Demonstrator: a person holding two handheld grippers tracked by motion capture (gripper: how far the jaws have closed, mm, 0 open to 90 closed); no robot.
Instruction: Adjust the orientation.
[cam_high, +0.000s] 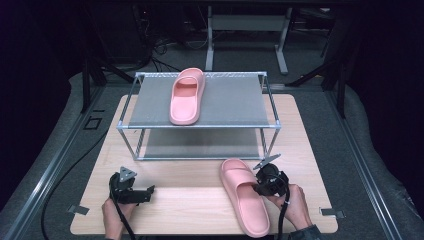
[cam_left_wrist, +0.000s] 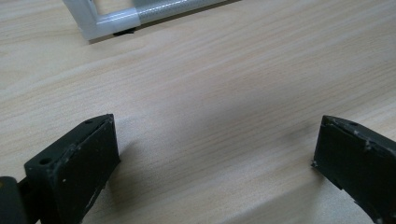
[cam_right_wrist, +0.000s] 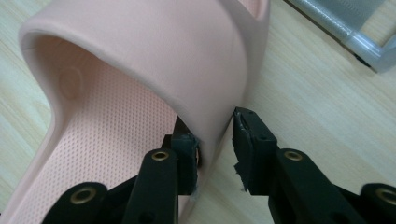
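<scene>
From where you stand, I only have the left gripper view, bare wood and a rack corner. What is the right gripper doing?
Observer: The right gripper straddles the side of a pink slipper's strap, one jaw inside, one outside.
Operator: Where does that slipper lie?
Observer: On the table, in front of the rack, at the person's right.
Operator: Any other slipper?
Observer: Yes, a second pink slipper lies on the rack's top shelf.

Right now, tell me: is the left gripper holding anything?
No. The left gripper has its jaws wide apart over the bare wooden table, with nothing between them.
</scene>
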